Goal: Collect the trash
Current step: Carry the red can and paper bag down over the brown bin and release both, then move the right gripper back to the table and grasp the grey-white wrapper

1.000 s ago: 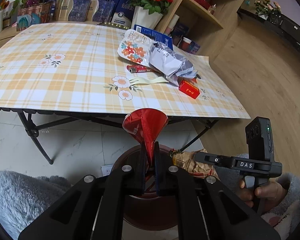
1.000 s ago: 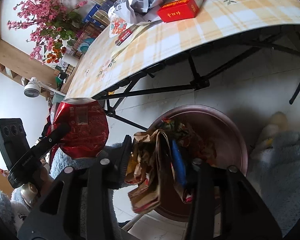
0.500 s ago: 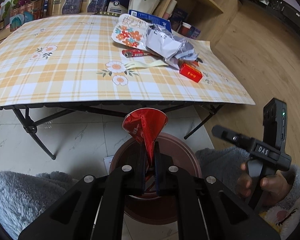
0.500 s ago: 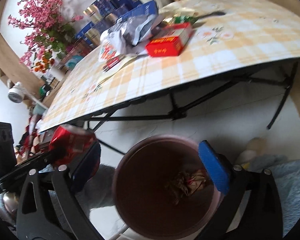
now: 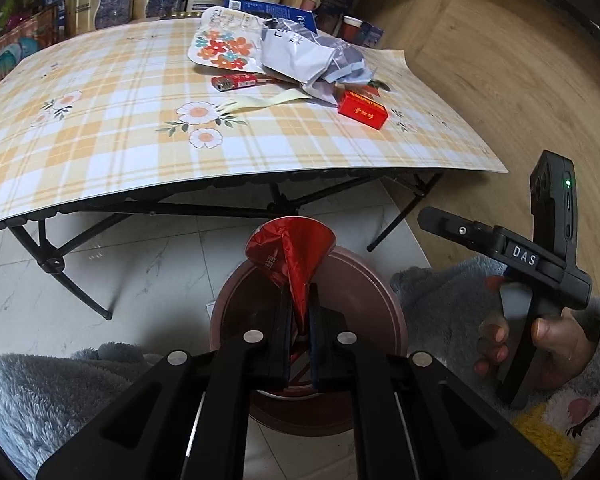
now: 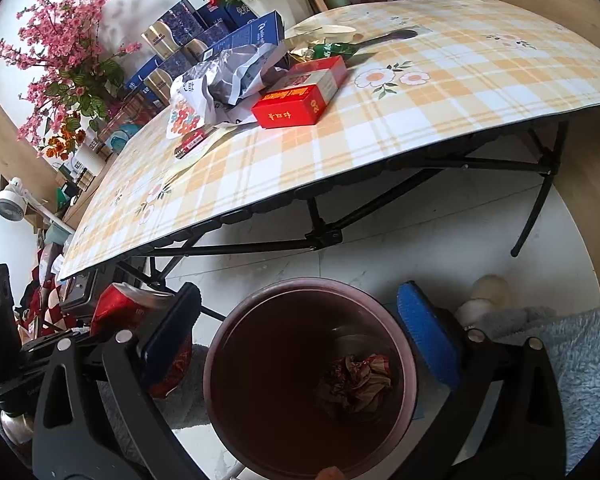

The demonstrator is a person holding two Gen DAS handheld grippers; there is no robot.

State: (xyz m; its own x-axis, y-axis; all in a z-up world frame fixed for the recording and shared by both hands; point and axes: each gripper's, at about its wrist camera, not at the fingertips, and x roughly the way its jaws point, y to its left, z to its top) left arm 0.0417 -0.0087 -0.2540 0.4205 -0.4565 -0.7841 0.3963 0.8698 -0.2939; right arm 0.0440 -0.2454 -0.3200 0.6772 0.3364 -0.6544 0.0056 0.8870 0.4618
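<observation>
Bin (image 6: 220, 344) before table (image 6: 460, 92) — trash (image 6: 356, 380) inside

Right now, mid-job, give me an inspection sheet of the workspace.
Surface: checked tablecloth on a folding table, rubbish at one end.
Job's things: trash bin on the floor, crumpled wrapper inside; red foil wrapper above the bin.
Clutter: red box, lighter, grey plastic bag, floral packet.
Claws: left claw shut on the red foil wrapper; right claw open, jaws just opened, nothing between them.
Cables: nothing seen.
Surroundings: flower pots, boxes, shelving.
</observation>
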